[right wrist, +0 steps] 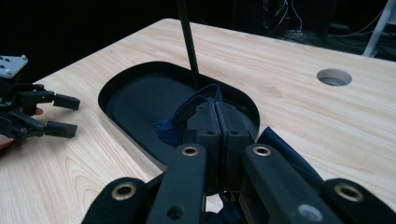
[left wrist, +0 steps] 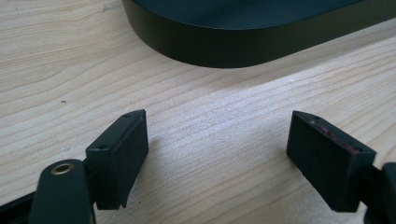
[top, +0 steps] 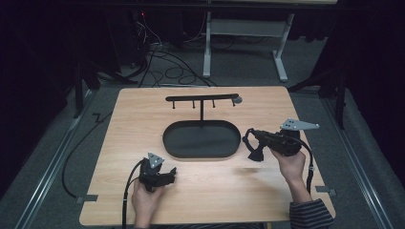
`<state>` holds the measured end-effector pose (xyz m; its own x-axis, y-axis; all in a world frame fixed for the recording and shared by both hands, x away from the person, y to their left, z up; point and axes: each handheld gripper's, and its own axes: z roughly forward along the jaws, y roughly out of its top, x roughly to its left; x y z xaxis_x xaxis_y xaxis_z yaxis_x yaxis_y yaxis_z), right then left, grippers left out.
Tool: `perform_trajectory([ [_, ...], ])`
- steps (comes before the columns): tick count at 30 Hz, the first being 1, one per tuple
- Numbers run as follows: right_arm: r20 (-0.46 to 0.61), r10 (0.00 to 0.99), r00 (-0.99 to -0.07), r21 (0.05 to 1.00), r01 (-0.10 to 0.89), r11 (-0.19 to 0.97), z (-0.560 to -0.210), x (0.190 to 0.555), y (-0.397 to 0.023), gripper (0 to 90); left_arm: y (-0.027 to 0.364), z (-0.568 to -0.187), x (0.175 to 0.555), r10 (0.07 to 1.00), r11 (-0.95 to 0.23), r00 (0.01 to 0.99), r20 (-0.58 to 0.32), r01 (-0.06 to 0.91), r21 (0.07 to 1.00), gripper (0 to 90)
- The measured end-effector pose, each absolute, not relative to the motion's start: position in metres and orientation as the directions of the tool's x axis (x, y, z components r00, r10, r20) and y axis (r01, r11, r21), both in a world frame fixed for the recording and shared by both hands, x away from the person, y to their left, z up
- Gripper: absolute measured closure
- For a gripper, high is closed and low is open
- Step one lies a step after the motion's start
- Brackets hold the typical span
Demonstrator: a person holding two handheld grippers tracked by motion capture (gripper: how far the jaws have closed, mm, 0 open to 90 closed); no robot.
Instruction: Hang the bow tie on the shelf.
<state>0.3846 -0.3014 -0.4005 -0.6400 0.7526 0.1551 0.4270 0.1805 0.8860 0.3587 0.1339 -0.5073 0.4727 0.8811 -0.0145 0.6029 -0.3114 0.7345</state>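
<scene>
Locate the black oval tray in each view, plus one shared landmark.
High view: black oval tray at table centre, under the T-shaped hook stand.
Left gripper view: its curved side wall along the top edge, beyond the open left tongs.
Right gripper view: centre-left, behind the shut right tongs.
Shared landmark: the light wooden table.

tray [top: 177, 145] – black | table [top: 133, 114] – light woodgrain | strap [right wrist: 189, 108] – blue | sleeve [top: 310, 214] – striped

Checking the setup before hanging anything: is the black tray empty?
Empty: the high view shows the tray's dark floor bare, only the stand's post rising from its back.
</scene>
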Motion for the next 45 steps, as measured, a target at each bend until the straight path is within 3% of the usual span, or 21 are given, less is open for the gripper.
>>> perform_trajectory([
  [17,0.138,0.748,-0.649,0.899,0.398,0.18,-0.38,0.391,-0.299,90.0,0.134,-0.507,0.359,0.883,-0.308,0.469,-0.016,0.605,0.734,21.3],
  [45,0.043,0.761,-0.648,0.903,0.351,0.248,-0.343,0.435,-0.251,90.0,0.134,-0.507,0.359,0.883,-0.306,0.468,-0.018,0.606,0.735,21.5],
])
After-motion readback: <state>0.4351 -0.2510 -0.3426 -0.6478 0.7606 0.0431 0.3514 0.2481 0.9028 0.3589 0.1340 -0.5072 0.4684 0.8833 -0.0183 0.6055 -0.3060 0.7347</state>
